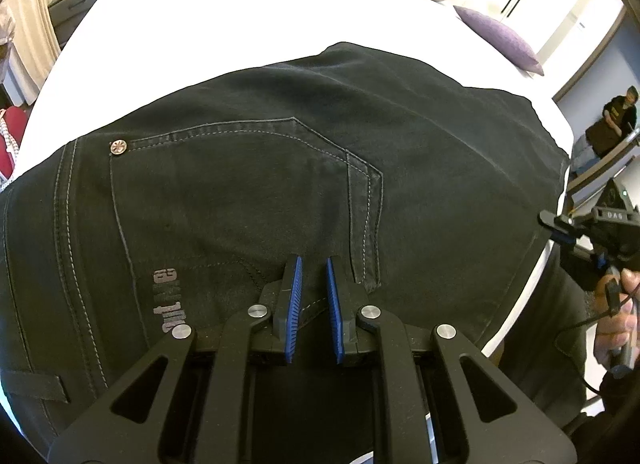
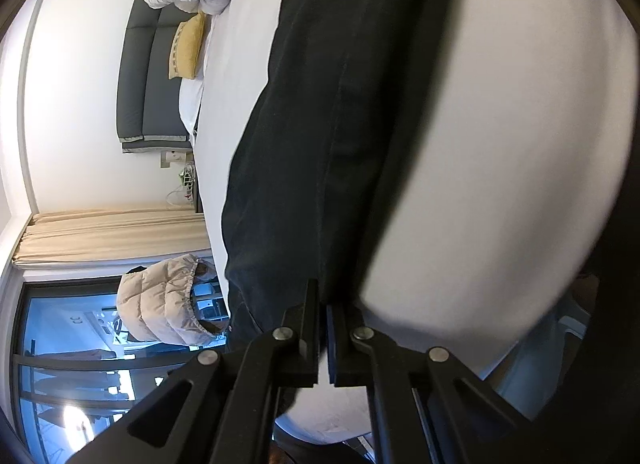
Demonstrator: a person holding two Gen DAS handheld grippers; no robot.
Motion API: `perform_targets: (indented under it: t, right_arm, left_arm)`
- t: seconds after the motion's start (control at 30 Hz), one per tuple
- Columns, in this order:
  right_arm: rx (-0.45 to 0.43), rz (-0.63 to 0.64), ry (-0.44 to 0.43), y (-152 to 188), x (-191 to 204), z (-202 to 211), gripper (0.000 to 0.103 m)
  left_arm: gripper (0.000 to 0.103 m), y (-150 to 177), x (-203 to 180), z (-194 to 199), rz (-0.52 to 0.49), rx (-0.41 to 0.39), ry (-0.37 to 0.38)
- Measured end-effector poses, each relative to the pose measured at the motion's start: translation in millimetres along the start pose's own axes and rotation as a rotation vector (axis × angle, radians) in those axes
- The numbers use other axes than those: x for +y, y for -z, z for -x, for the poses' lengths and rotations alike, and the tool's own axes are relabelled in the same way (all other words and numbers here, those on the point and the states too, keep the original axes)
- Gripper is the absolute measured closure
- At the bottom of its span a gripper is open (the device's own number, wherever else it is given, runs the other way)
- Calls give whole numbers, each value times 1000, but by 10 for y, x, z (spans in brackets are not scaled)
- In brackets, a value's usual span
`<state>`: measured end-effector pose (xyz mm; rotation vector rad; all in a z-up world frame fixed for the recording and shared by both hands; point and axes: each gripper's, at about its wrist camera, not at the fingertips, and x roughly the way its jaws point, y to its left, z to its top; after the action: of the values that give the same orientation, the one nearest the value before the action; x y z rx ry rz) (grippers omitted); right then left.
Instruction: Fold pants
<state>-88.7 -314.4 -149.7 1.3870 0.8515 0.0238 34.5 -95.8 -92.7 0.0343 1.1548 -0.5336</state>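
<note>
Lying flat across a white bed [image 1: 240,23], the black jeans [image 1: 280,183] fill the left wrist view, back pocket up, with a metal rivet [image 1: 119,147] at the pocket corner and grey printed lettering [image 1: 170,300] near the waistband; none of this detail appears in the right wrist view, which shows only a long dark stretch of the same jeans [image 2: 320,123] running away over the sheet [image 2: 500,143]. The left gripper [image 1: 313,264] hovers just above the pocket with its blue-padded jaws parted and nothing between them. The right gripper [image 2: 323,296] has its jaws drawn nearly together at the fabric edge; dark cloth seems to sit in the narrow gap, but whether it is truly pinched I cannot tell. Only the left view shows that right gripper [image 1: 560,225] from outside, at the bed's right edge, beside a purple pillow [image 1: 500,37]. Only the right view shows the grey headboard [image 2: 152,75], a yellow cushion [image 2: 186,47], beige curtains [image 2: 112,236] and a puffy beige jacket [image 2: 164,300].
</note>
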Motion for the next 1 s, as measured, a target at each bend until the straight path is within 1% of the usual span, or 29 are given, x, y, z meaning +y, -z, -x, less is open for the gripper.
perform_targets:
  t: [0.07,0.13,0.2,0.23,0.3,0.37,0.4,0.43,0.47,0.5,0.57,0.73,0.87,0.93,0.97,1.0]
  right_arm:
    - [0,10,1,39,-1,26,100]
    - [7,49,6,23,55,17,100]
    - [6,63,6,-19,111,7,96]
    - [-5,36,-1,-58,90,21,92]
    - [-29,-14,-50,-136,24,66,74]
    - [-74,-40,-85,-228,-11,146,71]
    - [-90,-44,-84,-266,-20,177,71]
    - [-105,-56,-89,-309,-46,211,74]
    - [-110,-73,-90,-352,-80,239,81]
    - [-109,-76,-82,-374,-100,254,96]
    - [-115,-57,-31,-393,-134,298,100]
    - [-128,-59,-2,-322,-173,360,101]
    - [-120,-77,-22,-318,-266,371,103]
    - [-133,-72,-18,-299,-200,334,102]
    - [-135,-73,-22,-288,-190,348,101]
    - [-131,-87,-30,-280,-194,363,95]
  left_arm:
    - [90,5,14,-1,-2,-2,2]
    - [90,12,30,-4,2,-5,4]
    - [91,16,46,-2,5,-8,7]
    - [90,21,56,3,5,-8,7]
    - [91,26,67,15,1,-6,6]
    - [90,28,72,17,3,-6,8]
    - [90,27,72,17,2,-6,9]
    - [90,27,74,16,2,-6,8]
    - [91,27,75,16,2,-6,7]
    - [91,27,72,17,1,-6,6]
    - [91,26,66,20,-2,-6,5]
    - [90,34,54,39,-21,5,6]
    - [90,86,116,77,-14,0,23]
    - [91,106,143,88,-1,-5,30]
    - [91,120,155,93,6,-10,33]
    - [90,128,158,96,8,-14,35]
